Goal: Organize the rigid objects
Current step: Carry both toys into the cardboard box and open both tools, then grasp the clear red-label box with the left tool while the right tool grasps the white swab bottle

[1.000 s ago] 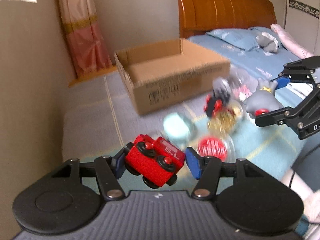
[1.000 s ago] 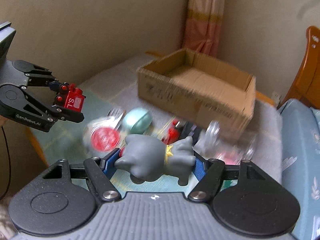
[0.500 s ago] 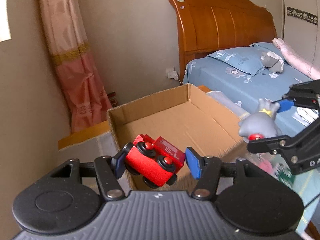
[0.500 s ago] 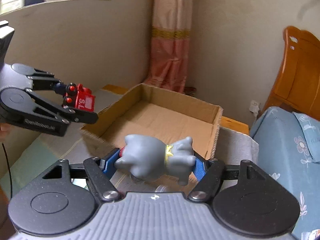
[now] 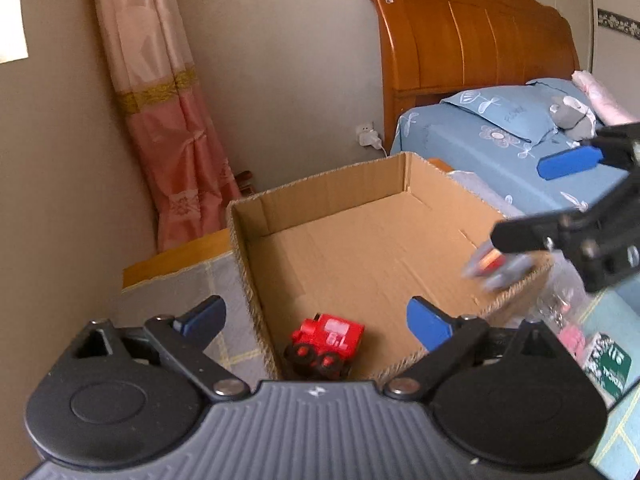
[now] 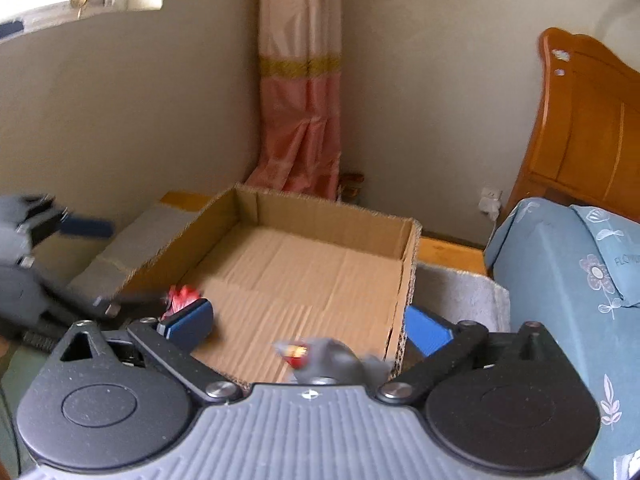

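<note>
We hold our left hand-held gripper point(image 5: 316, 318) over the near corner of the cardboard box point(image 5: 384, 240), and its two blue pads stand wide apart with nothing between them. The red toy train point(image 5: 326, 340) lies on the box floor right below, tipped on its side in the near corner. We think we opened up over the box so the train would drop straight in and not land outside. Our right hand-held gripper point(image 6: 308, 326) is also spread apart and holds nothing. The gray toy animal point(image 6: 332, 360) is a blur just under it, at the near right corner of the box, so it looks like it is falling or has just landed; we cannot tell which. Both toys go in the box because that is where we tidy the hard things. Half a second ago it was different: the left hand-held gripper was squeezed on the red train up in the air, and the right one was squeezed on the gray animal. Now both have let go and both toys are down at the box. A few small things point(image 5: 576, 332) wait on the surface beside the box, near the blue bed point(image 5: 500, 148), so we think there is more to pick up.
</note>
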A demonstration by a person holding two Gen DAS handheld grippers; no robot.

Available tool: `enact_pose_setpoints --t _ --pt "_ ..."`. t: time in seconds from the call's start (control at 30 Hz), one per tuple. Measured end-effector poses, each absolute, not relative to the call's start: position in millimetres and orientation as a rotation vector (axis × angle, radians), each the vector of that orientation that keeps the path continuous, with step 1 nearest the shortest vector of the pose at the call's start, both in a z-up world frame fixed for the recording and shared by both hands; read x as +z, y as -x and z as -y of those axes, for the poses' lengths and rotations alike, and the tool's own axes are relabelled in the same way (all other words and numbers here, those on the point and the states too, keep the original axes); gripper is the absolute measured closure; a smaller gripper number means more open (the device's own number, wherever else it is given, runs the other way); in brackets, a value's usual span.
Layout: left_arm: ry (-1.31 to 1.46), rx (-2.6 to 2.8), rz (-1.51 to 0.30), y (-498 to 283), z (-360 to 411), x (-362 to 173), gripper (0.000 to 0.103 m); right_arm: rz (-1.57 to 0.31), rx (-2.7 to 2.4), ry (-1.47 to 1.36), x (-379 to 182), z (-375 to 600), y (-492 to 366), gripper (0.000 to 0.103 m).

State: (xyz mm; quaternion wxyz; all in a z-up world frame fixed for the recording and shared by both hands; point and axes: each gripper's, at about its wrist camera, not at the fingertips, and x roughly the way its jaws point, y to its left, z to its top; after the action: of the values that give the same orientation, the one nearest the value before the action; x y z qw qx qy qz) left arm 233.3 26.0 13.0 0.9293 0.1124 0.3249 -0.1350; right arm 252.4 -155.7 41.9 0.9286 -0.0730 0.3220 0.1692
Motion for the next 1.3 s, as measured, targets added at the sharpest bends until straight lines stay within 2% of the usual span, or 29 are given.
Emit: enact_pose_setpoints --t 0.6,1.0,1.3 --pt "-0.207 -0.300 -0.602 -150.5 -18.6 22.3 0.006 -0.686 0.268 0.194 36.0 166.8 -168.4 0.000" --pt "-0.208 -0.389 -0.596 -85.1 -8.2 -7.9 0.006 -0.761 0.164 0.130 -20.6 198.1 -111.2 0.000" --pt "-0.240 -0.394 -0.643 -61.2 -0.1 -39.2 0.006 -0.835 0.116 0.066 -59.5 203.8 -112.3 0.000"
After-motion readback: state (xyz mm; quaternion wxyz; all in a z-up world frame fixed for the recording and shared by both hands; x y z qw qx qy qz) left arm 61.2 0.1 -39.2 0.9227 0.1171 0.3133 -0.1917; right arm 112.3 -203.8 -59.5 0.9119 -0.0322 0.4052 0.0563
